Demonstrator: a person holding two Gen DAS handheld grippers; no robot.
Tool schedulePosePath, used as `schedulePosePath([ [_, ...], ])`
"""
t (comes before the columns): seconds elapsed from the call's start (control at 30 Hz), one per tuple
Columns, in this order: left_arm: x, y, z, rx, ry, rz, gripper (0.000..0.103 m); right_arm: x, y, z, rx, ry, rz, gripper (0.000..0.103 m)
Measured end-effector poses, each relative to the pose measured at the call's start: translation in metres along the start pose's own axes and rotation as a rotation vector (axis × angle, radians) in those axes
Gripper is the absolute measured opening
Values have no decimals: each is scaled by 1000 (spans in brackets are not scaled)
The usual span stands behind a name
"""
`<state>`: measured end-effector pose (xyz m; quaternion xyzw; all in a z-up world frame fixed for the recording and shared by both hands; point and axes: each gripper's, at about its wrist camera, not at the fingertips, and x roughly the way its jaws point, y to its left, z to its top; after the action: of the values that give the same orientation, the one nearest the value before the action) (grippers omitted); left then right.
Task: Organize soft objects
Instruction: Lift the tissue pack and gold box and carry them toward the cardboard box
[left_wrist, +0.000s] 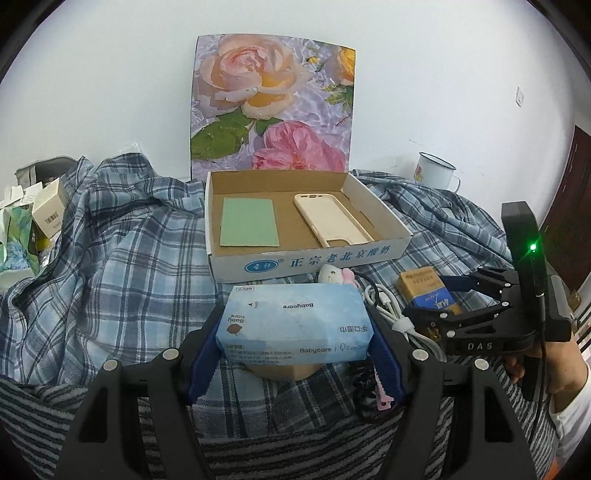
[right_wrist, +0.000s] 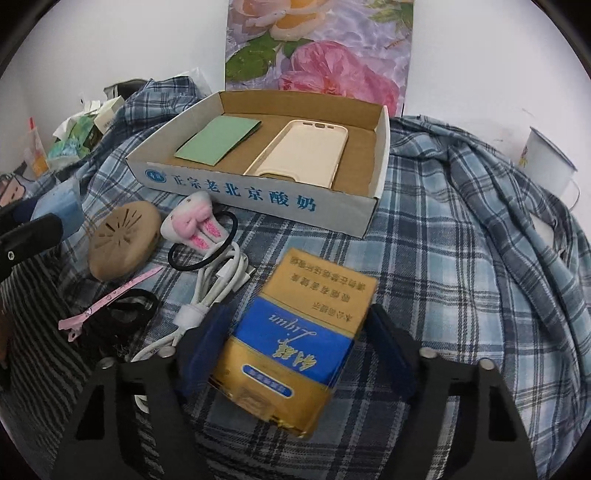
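Cardboard box (left_wrist: 255, 267) sits open on plaid cloth (left_wrist: 110, 258). Left gripper (left_wrist: 293, 354) clamps blue wipes pack (left_wrist: 291, 325), lifted; soft pack may sag and slip. Right gripper (right_wrist: 295, 347) straddles cigarette pack (right_wrist: 291, 343), contact unclear; could crush it or snag white cable (right_wrist: 218, 280).

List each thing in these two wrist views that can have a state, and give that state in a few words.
Cardboard box: open-topped, partly filled.
Phone case: lying flat inside the box.
Green card: flat inside the box.
Wipes pack: gripped by the left gripper.
Cigarette pack: lying between the right gripper fingers; contact unclear.
White cable: coiled and tied.
Enamel mug: upright.
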<state>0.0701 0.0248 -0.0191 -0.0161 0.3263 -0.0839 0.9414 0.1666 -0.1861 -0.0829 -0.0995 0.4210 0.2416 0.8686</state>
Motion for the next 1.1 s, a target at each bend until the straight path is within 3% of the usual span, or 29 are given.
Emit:
schedulePosePath([
  [0.07, 0, 0, 0, 0, 0, 1, 74, -3, -1, -1, 3, -15, 4, 61],
  [0.17, 1, 0, -1, -2, 3, 4, 74, -10, -5, -1, 17, -51, 6, 58],
  [0.73, -2, 0, 1, 1, -33, 33, 74, -47, 10, -4, -60, -253, -47, 57],
  [0.97, -7, -2, 2, 11, -75, 55, 74, -72, 16, -7, -93, -411, -60, 57],
  [1.1, -10, -3, 3, 18, -102, 69, 74, -80, 16, -8, -89, -458, -44, 57],
])
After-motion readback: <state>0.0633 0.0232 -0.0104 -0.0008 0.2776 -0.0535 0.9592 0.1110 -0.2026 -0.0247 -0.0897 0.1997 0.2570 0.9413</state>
